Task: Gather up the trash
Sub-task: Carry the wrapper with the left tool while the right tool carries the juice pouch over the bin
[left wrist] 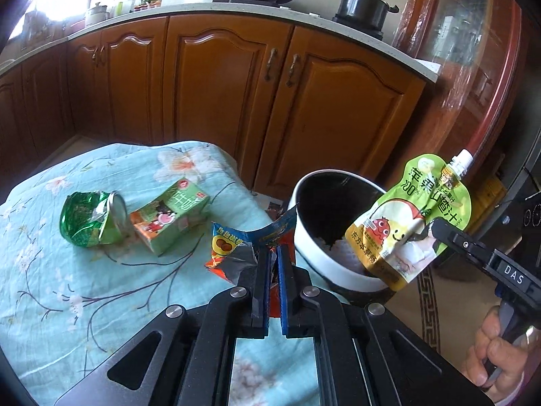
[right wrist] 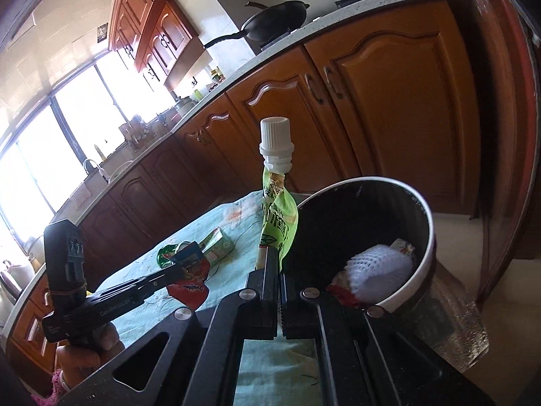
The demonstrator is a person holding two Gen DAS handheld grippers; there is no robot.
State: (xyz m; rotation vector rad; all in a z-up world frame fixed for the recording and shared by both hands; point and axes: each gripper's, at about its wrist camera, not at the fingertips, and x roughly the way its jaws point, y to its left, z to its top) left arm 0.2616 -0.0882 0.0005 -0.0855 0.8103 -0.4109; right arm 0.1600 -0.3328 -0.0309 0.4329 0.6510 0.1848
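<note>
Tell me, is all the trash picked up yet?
Not yet. Some is already in the bin: a white foam net and a wrapper scrap. The right gripper holds the green juice pouch by the bin's rim, and the left gripper is clamped on a snack wrapper. Left on the cloth: a crushed green can and a small milk carton.
</note>
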